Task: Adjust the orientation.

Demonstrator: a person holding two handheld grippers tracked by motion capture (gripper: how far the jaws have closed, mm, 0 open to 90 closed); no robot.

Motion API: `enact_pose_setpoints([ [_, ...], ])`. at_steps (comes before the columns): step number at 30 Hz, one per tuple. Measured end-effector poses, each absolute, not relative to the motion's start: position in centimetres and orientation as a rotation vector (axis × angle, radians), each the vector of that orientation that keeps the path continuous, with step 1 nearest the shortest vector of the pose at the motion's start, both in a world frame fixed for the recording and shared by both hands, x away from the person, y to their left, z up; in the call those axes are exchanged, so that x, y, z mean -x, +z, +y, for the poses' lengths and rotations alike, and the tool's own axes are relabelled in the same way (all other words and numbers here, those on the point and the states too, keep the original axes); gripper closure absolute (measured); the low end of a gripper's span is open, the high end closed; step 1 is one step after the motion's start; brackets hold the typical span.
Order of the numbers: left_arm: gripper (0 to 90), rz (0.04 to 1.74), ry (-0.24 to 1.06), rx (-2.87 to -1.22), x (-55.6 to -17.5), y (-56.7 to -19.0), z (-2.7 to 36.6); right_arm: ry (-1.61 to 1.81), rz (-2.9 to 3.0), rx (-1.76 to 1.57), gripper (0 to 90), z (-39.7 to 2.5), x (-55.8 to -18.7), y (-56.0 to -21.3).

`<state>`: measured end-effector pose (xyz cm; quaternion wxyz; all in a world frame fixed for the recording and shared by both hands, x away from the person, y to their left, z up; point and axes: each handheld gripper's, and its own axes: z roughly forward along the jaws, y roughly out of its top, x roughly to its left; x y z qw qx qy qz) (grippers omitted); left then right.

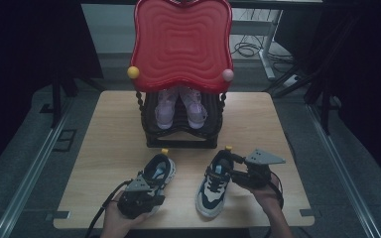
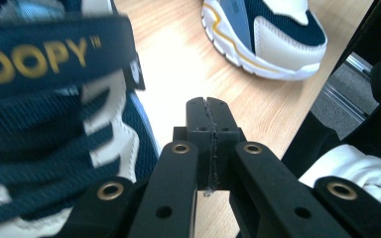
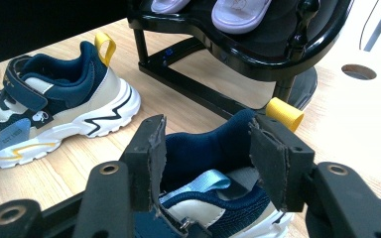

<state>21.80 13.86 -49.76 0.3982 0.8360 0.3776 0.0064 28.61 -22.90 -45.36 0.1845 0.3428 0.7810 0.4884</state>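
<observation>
Dim room, one small wooden table (image 1: 114, 129) in the middle

Grey floor (image 1: 25, 148) all around, metal rails (image 1: 30, 173) running along both sides, dark curtains (image 1: 20, 44) left and right. Back there's a white desk leg (image 1: 267, 54) with loose cables (image 1: 245, 48) on the floor.

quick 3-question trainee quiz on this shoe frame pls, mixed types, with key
1. True or false: the left gripper has its jaws pressed together, holding nothing.
2. The right gripper has its open jaws either side of which part of the right sneaker? A) toe B) heel collar C) sole
3. What sits on the black shoe rack under the red tray?

Key:
1. True
2. B
3. A pair of light purple shoes
</observation>
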Motion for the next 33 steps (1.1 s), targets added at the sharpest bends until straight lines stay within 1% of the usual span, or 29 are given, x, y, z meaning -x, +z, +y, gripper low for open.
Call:
enact_pose_setpoints([
  [9, 89.9, 0.984, 0.022, -2.179, -21.2, -51.0, 14.2, 1.374, 2.207, -0.962, 47.8, -22.8, -28.6, -45.5],
  [14, 89.9, 0.984, 0.034, -2.187, -20.4, -51.1, 14.2, 1.371, 2.209, -0.968, 47.9, -22.7, -28.6, -45.6],
  [22, 90.0, 1.006, 0.031, -2.181, -20.4, -51.3, 14.7, 1.372, 2.206, -0.964, 47.8, -22.8, -28.5, -45.6],
  [33, 89.8, 1.062, 0.058, -2.163, -20.0, -51.4, 17.0, 1.374, 2.192, -0.977, 47.7, -23.1, -28.5, -45.5],
])
